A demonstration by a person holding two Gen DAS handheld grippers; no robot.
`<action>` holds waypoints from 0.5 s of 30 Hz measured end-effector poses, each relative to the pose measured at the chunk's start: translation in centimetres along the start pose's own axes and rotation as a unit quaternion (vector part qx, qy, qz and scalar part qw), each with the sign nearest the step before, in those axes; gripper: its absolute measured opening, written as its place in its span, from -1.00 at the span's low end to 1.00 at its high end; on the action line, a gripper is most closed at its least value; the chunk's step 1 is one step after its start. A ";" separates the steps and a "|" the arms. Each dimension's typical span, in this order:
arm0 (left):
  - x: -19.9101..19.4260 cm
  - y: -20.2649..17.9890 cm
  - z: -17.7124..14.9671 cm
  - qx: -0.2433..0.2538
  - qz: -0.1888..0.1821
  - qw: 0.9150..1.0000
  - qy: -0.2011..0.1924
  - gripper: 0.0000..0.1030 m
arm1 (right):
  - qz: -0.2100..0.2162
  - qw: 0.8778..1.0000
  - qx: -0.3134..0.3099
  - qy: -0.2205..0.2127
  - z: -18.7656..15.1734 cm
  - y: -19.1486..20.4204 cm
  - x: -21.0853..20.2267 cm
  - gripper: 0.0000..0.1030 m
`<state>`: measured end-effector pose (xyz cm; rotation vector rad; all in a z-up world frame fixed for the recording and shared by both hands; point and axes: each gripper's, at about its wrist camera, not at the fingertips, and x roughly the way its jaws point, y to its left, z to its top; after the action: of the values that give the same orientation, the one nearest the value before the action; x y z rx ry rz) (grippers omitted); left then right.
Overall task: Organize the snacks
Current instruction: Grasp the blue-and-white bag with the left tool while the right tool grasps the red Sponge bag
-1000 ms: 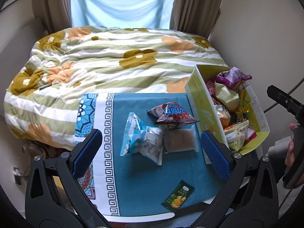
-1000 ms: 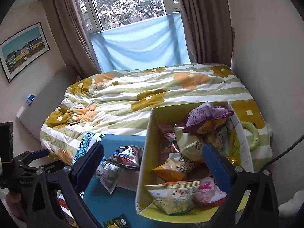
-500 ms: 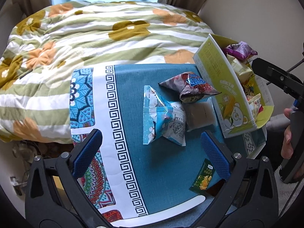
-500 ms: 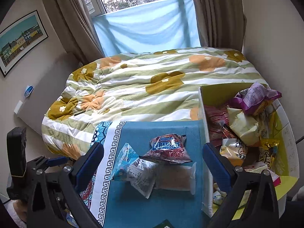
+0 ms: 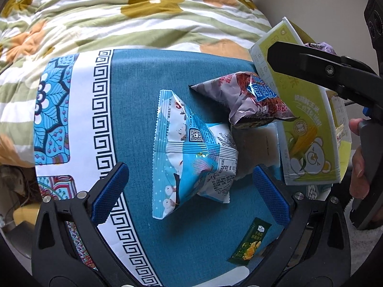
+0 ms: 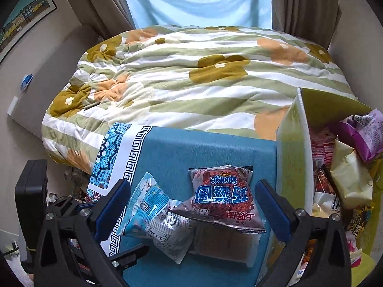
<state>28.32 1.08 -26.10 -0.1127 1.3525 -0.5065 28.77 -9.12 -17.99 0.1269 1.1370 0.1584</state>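
Two open grippers above loose snack packets on a blue cloth, beside a filled box.

Left wrist view: the left gripper [image 5: 190, 186] stood wide and empty, its blue ribbed pads flanking the near end of a crinkled light-blue foil packet [image 5: 189, 157]; a grey-and-red puffed packet [image 5: 249, 100] lay ahead and right, overlapping a clear-wrapped cake [image 5: 258, 143]. A small dark green sachet [image 5: 250, 241] lay flat near the right pad. The yellow-green cardboard box [image 5: 308, 129] stood to the right, the right gripper's black finger [image 5: 311, 64] crossing it.
Right wrist view: the right gripper [image 6: 191, 208] was likewise wide, holding nothing, the grey-and-red packet [image 6: 222, 198] lying between its pads and the light-blue packet [image 6: 153, 208] just inside the left pad. The box [image 6: 292, 157], packed with glossy bags, rose to the right on the woven blue tablecloth [image 6: 203, 146].
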 end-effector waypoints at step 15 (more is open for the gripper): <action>5.1 -0.2 -0.2 -0.039 -0.028 0.999 0.018 0.52 | 0.001 0.994 -0.049 0.092 1.7 -0.7 6.6 0.99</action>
<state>28.74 -1.15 -30.64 -0.2064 1.4080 -0.5057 33.04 -8.58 -23.34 0.0259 1.3109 0.2320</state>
